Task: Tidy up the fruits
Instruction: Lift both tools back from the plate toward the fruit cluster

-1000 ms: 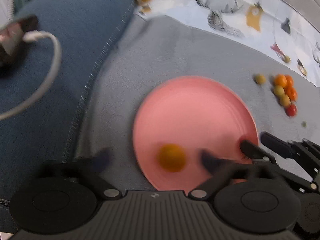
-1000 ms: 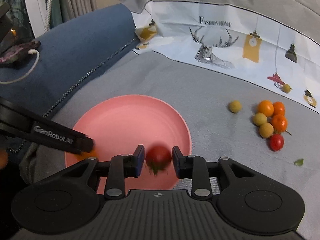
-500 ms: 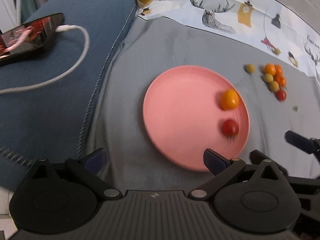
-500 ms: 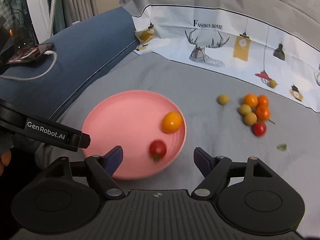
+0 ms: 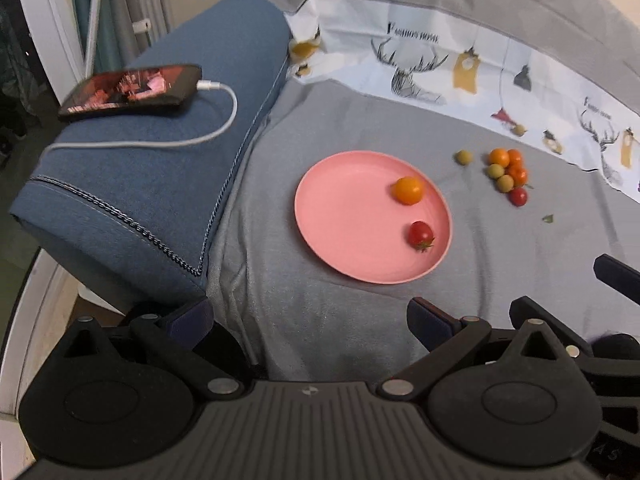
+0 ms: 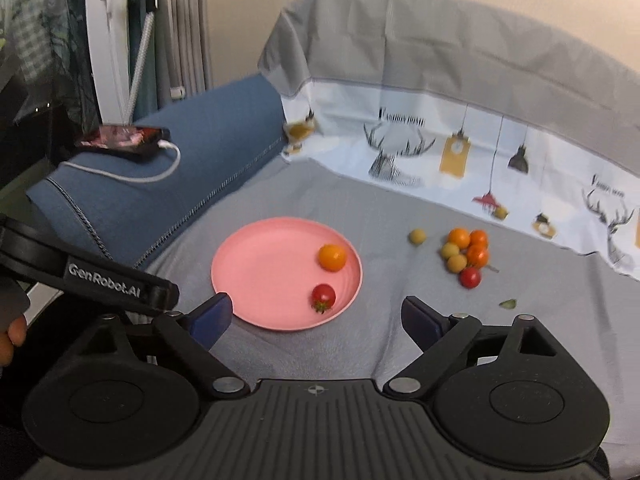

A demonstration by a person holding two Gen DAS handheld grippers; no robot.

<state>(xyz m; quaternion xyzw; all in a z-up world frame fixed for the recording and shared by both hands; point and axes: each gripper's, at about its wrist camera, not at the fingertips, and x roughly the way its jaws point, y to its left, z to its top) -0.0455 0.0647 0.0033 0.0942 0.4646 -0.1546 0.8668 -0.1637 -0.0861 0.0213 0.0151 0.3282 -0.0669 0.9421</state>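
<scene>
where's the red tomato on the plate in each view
Left wrist view: the red tomato lies right of centre, at the lower right of the pink plate.
Right wrist view: the red tomato lies near the middle, at the plate's lower right.
Shared landmark: the orange tomato just above it on the plate.

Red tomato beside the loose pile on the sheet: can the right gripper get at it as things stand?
Probably yes. The right gripper is open and empty, and the red tomato sits at the pile's near edge with bare grey sheet in between.
</scene>
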